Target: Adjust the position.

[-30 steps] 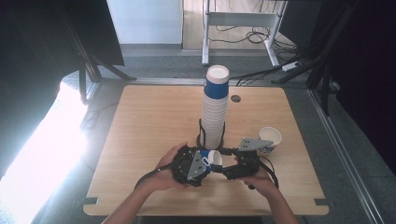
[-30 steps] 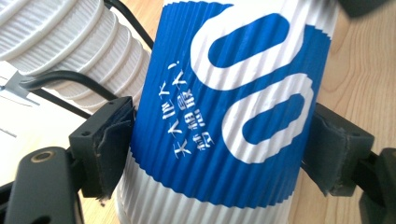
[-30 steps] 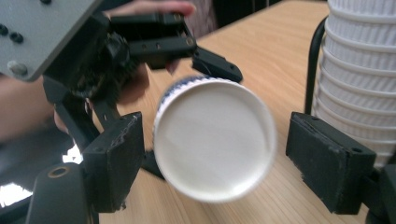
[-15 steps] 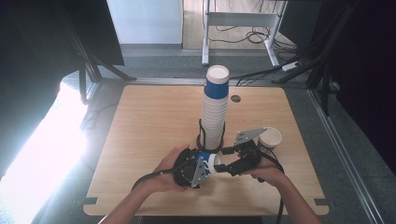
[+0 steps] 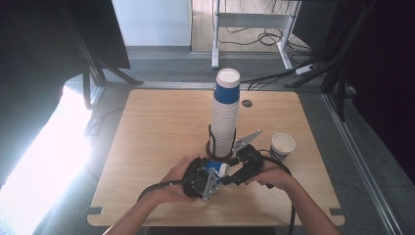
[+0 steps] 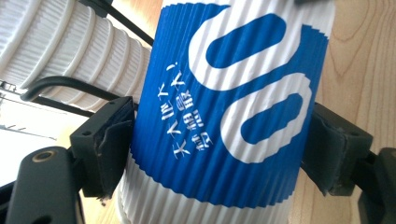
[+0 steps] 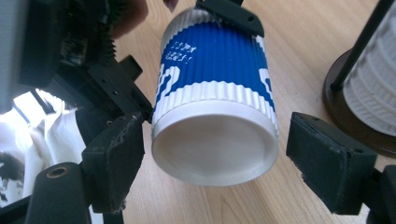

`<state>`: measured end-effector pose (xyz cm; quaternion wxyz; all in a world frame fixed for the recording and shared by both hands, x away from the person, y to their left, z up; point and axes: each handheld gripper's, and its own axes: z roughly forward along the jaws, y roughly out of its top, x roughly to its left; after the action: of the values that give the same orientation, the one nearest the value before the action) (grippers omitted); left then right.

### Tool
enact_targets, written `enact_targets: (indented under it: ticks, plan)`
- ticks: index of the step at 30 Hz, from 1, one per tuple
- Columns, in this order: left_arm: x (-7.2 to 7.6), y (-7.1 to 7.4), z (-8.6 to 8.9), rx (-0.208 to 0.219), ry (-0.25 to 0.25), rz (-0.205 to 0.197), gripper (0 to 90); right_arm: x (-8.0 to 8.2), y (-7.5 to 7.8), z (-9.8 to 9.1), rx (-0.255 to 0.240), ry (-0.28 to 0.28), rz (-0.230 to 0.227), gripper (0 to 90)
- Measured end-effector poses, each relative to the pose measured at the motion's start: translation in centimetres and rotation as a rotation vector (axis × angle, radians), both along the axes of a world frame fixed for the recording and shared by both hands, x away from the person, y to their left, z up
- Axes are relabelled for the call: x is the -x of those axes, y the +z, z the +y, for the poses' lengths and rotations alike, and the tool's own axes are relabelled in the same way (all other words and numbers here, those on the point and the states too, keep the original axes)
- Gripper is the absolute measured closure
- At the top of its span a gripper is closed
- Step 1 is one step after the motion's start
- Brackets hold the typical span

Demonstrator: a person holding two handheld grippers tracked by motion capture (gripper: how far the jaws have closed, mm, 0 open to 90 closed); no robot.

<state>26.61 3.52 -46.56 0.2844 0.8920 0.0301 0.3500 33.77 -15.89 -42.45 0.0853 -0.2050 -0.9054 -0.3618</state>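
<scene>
Wooden table on grey floor, dark stands around it. At its centre a rack holds a tall stack of ribbed cups; a lone cup stands at 3 o'clock of it. At 6 o'clock of the stack, the left gripper is clamped on a blue cup lying sideways above the table. The right gripper faces its base, jaws having just widened, one pad at the rim, the other clear.

Cup stack: white ribbed cups, blue one on top, in black wire holder, just beyond the grippers. Single cup: upright, right of them. Table: wood.
</scene>
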Motion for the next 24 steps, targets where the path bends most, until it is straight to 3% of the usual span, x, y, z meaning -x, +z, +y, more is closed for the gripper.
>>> enact_targets:
  ticks: [11,24]
  plan:
    - [0.3,-0.3,-0.4,-0.033,-0.014,-0.03,18.6,-0.8,-0.3,2.0,0.126,0.072,0.069,21.8]
    - [0.2,-0.4,-0.5,-0.044,-0.012,-0.054,17.9,-1.4,-0.7,2.4,0.152,0.079,0.082,27.1]
